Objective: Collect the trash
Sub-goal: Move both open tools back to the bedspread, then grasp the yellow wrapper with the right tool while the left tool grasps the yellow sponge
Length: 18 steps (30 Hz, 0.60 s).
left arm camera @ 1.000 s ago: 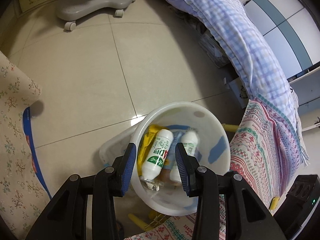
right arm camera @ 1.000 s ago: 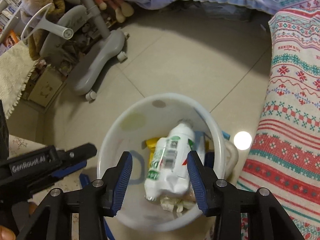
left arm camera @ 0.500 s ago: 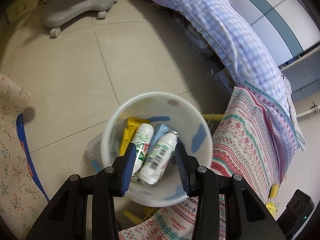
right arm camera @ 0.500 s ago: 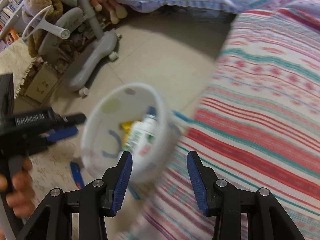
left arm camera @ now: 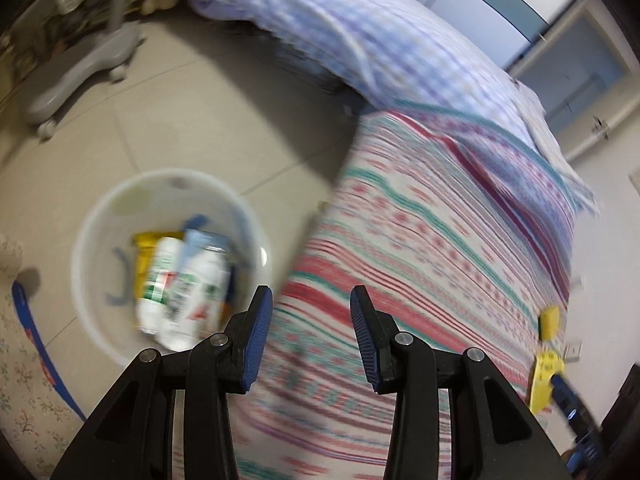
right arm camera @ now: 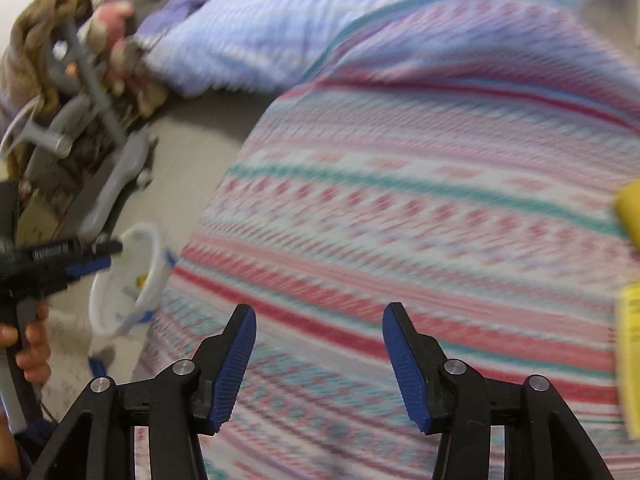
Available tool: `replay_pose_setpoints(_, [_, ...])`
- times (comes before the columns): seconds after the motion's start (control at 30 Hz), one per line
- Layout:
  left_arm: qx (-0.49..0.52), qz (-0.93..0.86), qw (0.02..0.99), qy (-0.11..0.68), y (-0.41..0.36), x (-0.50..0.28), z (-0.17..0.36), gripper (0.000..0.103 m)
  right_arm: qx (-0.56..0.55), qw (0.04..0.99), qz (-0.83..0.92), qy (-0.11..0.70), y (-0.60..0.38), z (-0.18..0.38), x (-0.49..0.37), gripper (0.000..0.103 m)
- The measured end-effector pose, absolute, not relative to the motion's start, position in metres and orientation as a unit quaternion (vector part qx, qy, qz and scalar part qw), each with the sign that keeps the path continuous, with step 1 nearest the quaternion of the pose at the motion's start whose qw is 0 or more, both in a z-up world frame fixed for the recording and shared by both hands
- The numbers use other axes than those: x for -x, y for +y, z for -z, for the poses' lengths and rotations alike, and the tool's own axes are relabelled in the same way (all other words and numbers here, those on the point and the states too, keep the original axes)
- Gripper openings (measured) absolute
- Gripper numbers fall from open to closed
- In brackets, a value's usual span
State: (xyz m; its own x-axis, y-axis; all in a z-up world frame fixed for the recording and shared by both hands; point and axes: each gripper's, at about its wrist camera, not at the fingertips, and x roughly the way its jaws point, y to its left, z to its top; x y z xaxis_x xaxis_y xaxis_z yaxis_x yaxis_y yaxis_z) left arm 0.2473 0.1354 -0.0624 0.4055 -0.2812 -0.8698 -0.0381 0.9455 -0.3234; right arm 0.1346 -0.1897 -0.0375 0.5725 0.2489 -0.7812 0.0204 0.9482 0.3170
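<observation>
The white bin (left arm camera: 86,240) stands on the tiled floor (left arm camera: 192,120) just beside the bed, close enough, I judge, that whatever I lift off the striped blanket (left arm camera: 420,260) has a short way to go. It already holds two white bottles (left arm camera: 188,292) lying side by side against a yellow wrapper (left arm camera: 144,244) and a pale blue packet (left arm camera: 204,240). Trash not yet collected seems to be the yellow pieces (left arm camera: 548,344) at the far right edge of the blanket; blur keeps me from saying what they are. My left gripper (left arm camera: 311,336) hangs over the blanket's edge next to the bin, its fingers parted with nothing between them. My right gripper (right arm camera: 318,364) points out over the blanket, fingers spread wider and likewise empty, touching nothing, with the yellow things (right arm camera: 628,216) off to its right.
</observation>
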Motion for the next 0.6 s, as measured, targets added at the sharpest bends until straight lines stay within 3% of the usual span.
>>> replay_pose_setpoints(0.2, [0.093, 0.122, 0.830, 0.536, 0.051, -0.230, 0.055, 0.043, -0.173, 0.894, -0.004, 0.414, -0.268, 0.023, -0.109, 0.062])
replay_pose_setpoints(0.4, [0.034, 0.154, 0.822, 0.547, -0.023, -0.211, 0.067, 0.043, 0.010, 0.888, 0.162, 0.430, -0.308, 0.033, -0.098, 0.073])
replay_pose_setpoints(0.6, [-0.013, 0.189, 0.812, 0.551, -0.087, -0.193, 0.076, 0.043, -0.091, 0.856, 0.143, 0.489, -0.349, 0.057, -0.099, 0.073])
